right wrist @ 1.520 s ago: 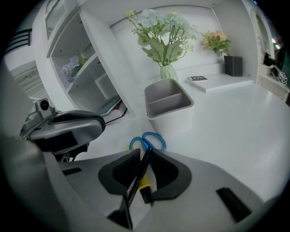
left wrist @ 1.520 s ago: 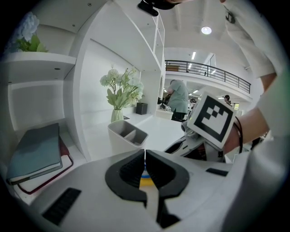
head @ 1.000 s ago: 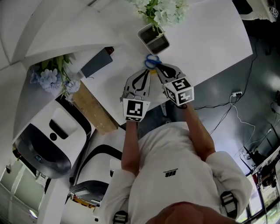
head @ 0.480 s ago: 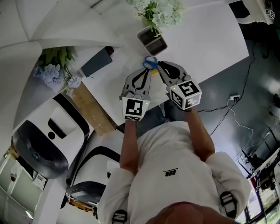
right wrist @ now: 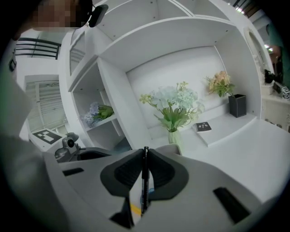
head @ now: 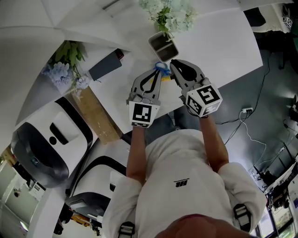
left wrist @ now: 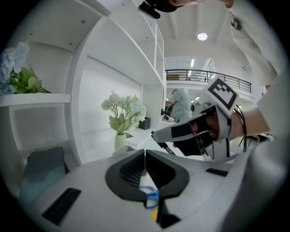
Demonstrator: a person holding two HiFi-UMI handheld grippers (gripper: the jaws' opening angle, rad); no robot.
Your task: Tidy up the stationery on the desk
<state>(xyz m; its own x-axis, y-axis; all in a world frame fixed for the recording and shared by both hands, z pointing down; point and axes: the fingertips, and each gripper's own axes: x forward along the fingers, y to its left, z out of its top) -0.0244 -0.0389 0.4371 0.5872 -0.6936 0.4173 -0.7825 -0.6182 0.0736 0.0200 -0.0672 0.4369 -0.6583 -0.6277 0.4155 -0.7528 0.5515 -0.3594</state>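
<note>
My right gripper (head: 173,63) is shut on a black pen (right wrist: 144,174) that stands upright between its pads. It hovers just short of the dark pen holder (head: 164,44) on the white desk (head: 219,42). My left gripper (head: 156,71) is right beside it, jaws shut, with nothing seen between the pads. Blue-handled scissors (head: 161,68) lie on the desk under the two gripper tips. Their blue ring (left wrist: 149,196) shows below the left jaws, next to a bit of yellow. In the left gripper view, the right gripper (left wrist: 156,134) with its pen sits close on the right.
White flowers (head: 170,11) in a vase stand behind the pen holder. A grey notebook (head: 104,65) lies at the left, by a shelf with blue flowers (head: 60,74). The desk edge (head: 233,76) drops to dark floor. A small booklet (right wrist: 202,127) and a black pot (right wrist: 237,105) sit farther along.
The right gripper has swung its tip up toward the pen holder while its marker cube drifted right. The left gripper has barely moved. The scissors stay put.
</note>
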